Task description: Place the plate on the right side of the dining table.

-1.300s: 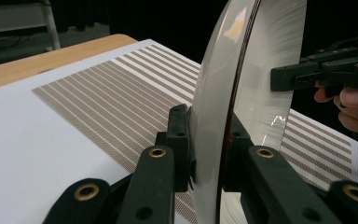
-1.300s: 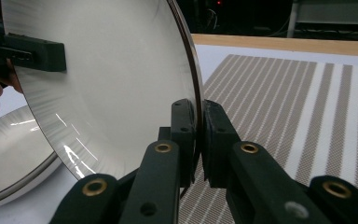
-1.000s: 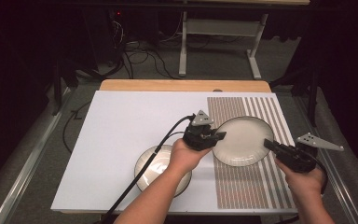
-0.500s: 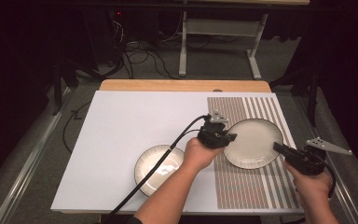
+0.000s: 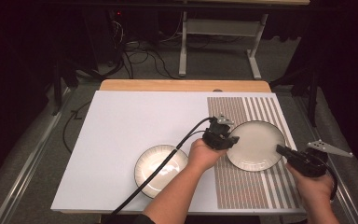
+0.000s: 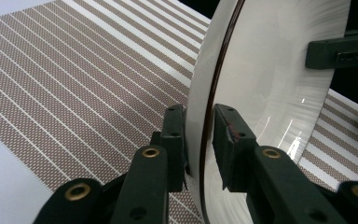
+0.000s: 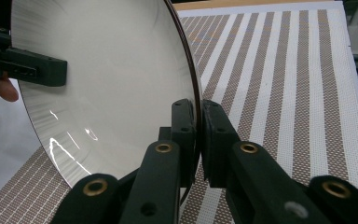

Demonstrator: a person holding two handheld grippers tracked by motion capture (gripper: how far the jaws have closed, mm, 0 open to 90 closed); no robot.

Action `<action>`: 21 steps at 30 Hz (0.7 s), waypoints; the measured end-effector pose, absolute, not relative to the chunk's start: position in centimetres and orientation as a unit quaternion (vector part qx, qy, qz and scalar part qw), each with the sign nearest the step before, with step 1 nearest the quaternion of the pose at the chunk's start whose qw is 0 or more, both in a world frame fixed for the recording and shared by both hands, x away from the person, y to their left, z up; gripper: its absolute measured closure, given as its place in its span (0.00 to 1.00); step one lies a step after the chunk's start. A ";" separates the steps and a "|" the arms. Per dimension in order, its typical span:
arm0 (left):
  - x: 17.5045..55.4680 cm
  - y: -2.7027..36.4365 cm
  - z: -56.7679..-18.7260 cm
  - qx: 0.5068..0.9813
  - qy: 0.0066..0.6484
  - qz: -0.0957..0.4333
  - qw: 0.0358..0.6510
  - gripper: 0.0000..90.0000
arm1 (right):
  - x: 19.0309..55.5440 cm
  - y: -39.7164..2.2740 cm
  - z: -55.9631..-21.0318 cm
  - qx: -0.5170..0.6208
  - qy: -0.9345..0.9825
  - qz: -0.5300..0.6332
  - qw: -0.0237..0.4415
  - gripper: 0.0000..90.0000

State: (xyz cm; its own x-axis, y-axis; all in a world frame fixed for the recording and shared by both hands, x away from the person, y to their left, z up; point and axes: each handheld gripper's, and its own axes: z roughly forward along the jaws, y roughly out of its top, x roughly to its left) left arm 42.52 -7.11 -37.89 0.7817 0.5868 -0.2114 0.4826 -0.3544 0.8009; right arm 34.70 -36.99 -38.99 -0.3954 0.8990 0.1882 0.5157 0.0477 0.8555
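The left gripper (image 5: 227, 138) sits at the left rim of a white plate with a dark edge line (image 5: 256, 144), and the right gripper (image 5: 280, 150) sits at that plate's right rim, so the 2 tools flank it from opposite sides. The plate lies over the striped placemat (image 5: 242, 186) on the right part of the white table top (image 5: 135, 116). In the left gripper view, the rim of the plate (image 6: 270, 70) stands between the 2 black jaws; the left one lies against the plate's underside, while a thin gap shows between the right one and the plate's face, and these jaws have just been opening a little with the rim between them. The other tool appears farther off at the plate's far edge in that view. In the right gripper view, the 2 jaws are pressed together on the plate's (image 7: 112, 70) dark rim, clamped tight with no gap to be seen. The placemat (image 7: 284, 84) runs beneath and beyond them. A 2nd plate (image 5: 156, 170), also white with a dark edge, rests on the bare table top to the left, near the person's left forearm and well apart from both tools; the left tool's black cable (image 5: 168, 163) trails across it.
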 end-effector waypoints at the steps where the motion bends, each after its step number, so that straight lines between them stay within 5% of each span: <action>1: 42.6 -7.2 -37.9 0.822 0.326 0.058 0.464 0.82 | 34.7 -37.0 -39.0 0.509 0.694 0.464 0.209 0.97; 13: 43.2 -8.5 -37.9 0.826 0.333 0.085 0.448 0.77 | 35.0 -37.5 -39.5 0.523 0.688 0.462 0.201 0.96; 21: 42.8 -5.2 -36.5 0.798 0.340 0.115 0.484 0.58 | 35.0 -37.4 -39.5 0.527 0.689 0.452 0.209 0.95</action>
